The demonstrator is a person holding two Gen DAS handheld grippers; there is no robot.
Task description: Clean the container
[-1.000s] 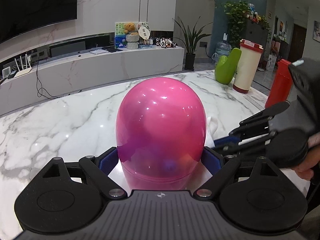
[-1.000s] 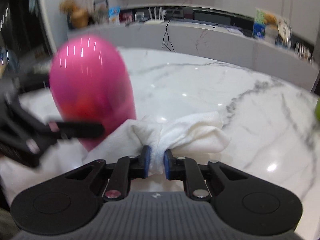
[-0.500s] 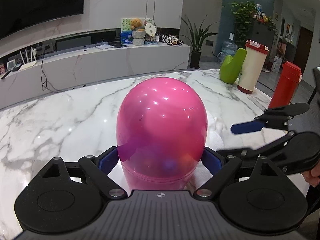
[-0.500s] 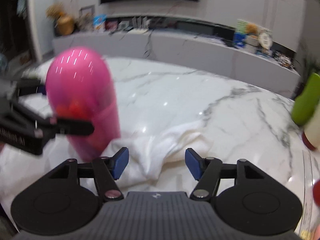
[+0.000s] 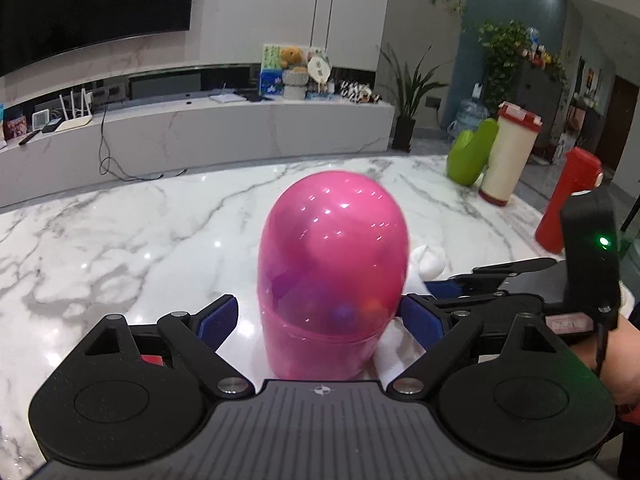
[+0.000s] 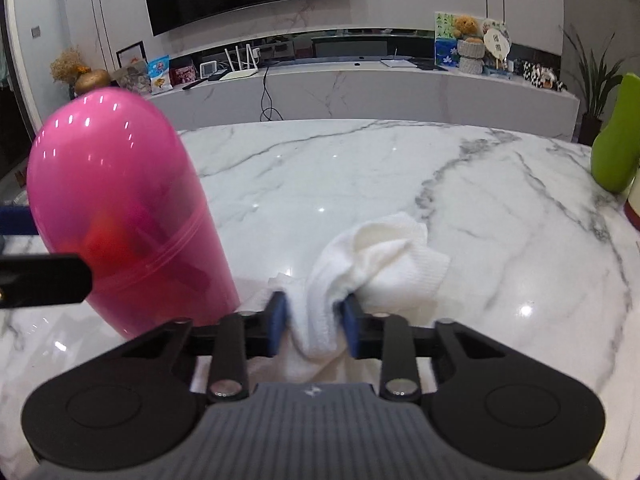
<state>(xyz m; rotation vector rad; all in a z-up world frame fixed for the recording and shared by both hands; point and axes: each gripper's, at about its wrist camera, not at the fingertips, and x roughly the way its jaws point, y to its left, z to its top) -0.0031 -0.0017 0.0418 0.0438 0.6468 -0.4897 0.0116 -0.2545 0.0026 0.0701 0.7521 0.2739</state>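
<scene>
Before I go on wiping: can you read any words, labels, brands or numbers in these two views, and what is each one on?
No text reads clearly in either view.
Round fan on the counter: dark characters, too small to read.
Snack bag on the counter: print blurred.
White jug, label on its red lid: blurred.
Crosshair emblem on the grey casing: a symbol, no letters.

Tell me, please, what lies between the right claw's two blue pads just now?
A bunched fold of the white cloth lies between them, shown in the right wrist view; the right claw has just been closing on it, beside the pink container.
</scene>
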